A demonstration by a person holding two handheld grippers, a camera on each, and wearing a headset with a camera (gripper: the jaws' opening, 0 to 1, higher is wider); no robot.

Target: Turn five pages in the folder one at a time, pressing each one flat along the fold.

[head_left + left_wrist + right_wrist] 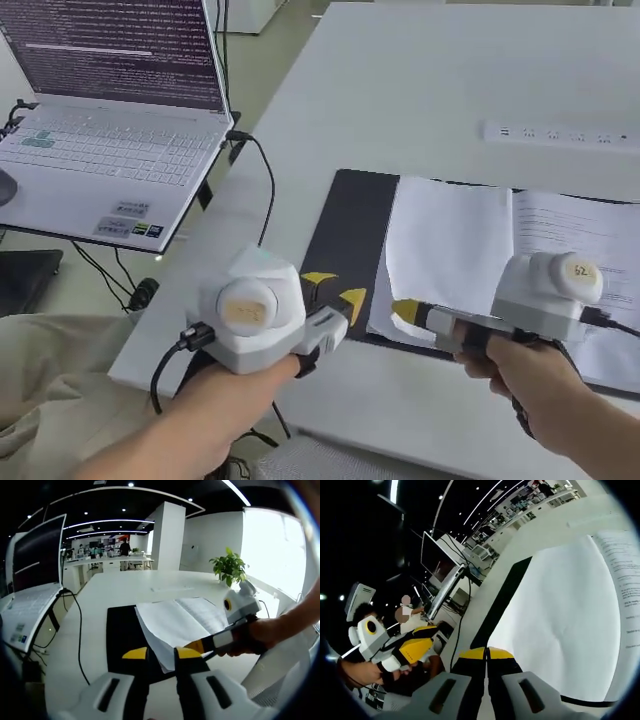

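The left tool (337,292) sits at the near left, held from below by the left hand (245,385), with the forearm running back to the near left corner. Its yellow-tipped jaws stand a little apart and point right and away. The right tool (405,311) lies nearly level, aimed left towards the left tool, jaws pressed together, gripped by the right hand (525,378) at the near right.

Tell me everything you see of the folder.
The folder lies open on the white table: a black cover, a blank white page on its left, a printed page on its right. The right gripper, jaws shut, is at the blank page's near edge; contact unclear.
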